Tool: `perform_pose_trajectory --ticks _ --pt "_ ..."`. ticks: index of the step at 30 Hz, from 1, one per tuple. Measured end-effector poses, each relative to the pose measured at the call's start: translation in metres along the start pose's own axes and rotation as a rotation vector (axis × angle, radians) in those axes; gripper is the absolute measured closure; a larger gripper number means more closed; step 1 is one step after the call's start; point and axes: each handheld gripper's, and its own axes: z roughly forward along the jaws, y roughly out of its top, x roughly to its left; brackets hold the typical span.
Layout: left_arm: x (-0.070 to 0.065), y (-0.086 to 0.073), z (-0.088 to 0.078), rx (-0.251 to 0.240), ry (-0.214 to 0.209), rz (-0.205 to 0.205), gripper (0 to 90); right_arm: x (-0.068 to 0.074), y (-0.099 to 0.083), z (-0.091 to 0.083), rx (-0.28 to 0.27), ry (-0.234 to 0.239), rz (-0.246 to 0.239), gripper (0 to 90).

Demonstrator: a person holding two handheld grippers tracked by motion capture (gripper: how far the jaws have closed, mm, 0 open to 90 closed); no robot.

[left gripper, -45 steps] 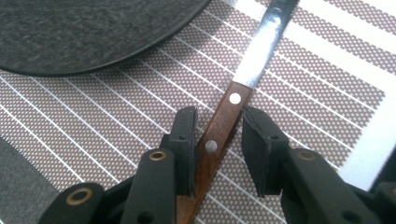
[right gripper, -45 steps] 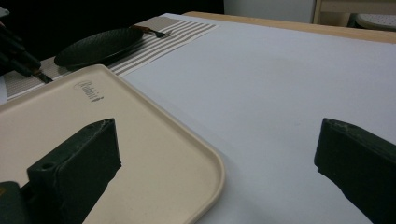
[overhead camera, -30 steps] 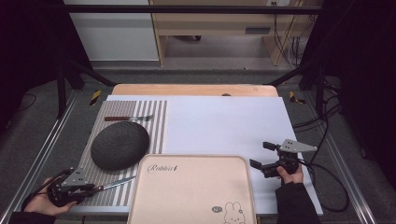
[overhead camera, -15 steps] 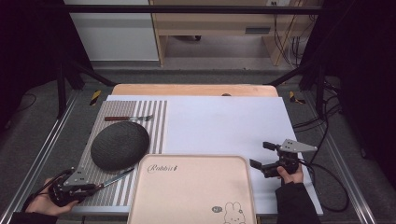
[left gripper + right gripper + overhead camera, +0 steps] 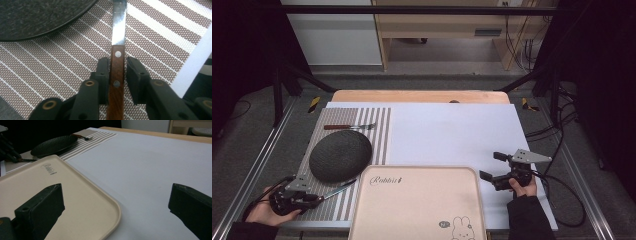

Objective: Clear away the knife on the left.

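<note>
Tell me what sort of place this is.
Probably a lab or recording rig staged as a dining spot: a table inside a black metal frame, loose cables behind, and a striped placemat with plate, knife, fork and tray.

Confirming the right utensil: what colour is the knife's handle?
Reddish-brown wood with two silver rivets, clearest in the left gripper view.

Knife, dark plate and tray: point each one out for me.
Knife [image 5: 116, 65], left gripper view, wooden handle between the jaws.
Dark plate [image 5: 340, 155], high view, its centre.
Tray [image 5: 417, 200], high view, bare middle.
</note>
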Motion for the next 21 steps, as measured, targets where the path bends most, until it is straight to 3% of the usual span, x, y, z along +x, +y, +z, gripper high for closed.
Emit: perform_pose_trajectory --ticks 5,21 --pt "-0.0003 0.0034 0.0001 0.022 -0.002 0.016 76.8 0.0 -0.0001 0.0001 0.0 -0.002 0.0 0.4" --pt "-0.005 0.0001 -0.0095 -0.006 -0.004 0.025 77.1 0.0 -0.0002 0.0002 0.004 0.0 0.0 0.5"
